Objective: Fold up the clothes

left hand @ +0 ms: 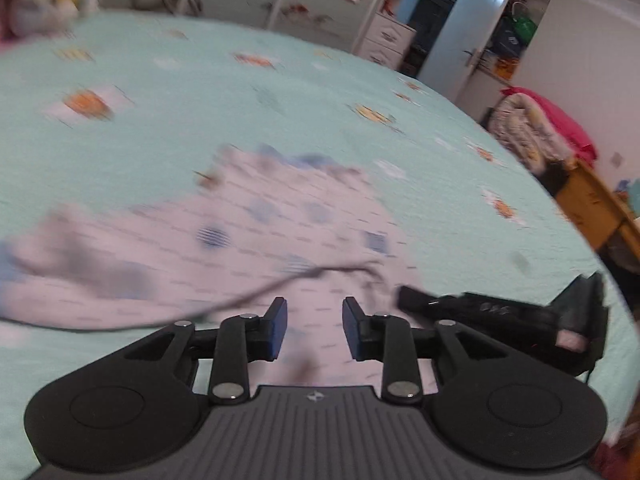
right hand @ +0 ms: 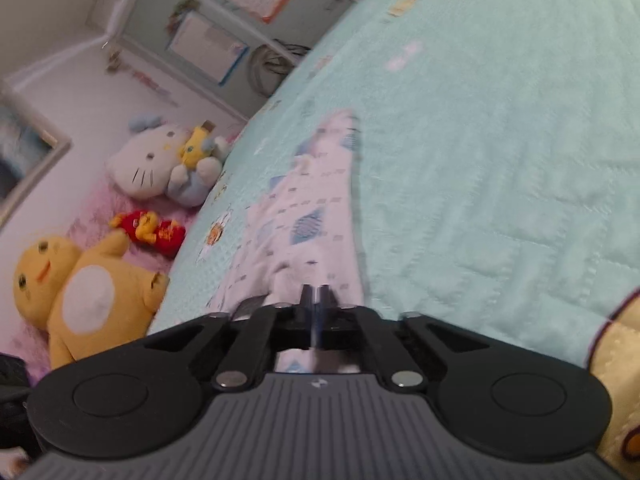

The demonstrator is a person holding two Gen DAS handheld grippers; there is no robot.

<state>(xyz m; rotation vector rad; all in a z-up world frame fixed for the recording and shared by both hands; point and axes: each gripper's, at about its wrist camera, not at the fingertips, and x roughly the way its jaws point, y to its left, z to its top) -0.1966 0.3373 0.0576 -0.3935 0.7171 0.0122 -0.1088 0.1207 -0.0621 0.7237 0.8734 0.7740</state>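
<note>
White patterned cloth garment with blue patches lies crumpled on the mint-green quilted bed, at 12 o'clock of both claws. Left claw narrowly parted above the fabric, nothing between its pads. Right claw pinched closed on the garment's near edge. Left view blurred.

Each gripper was matte black: the left gripper and the right gripper alike had two round discs on a ribbed grey base stamped with a small pale emblem. Silver screws pinned the link bars. The left fingers carried blue pads.
</note>
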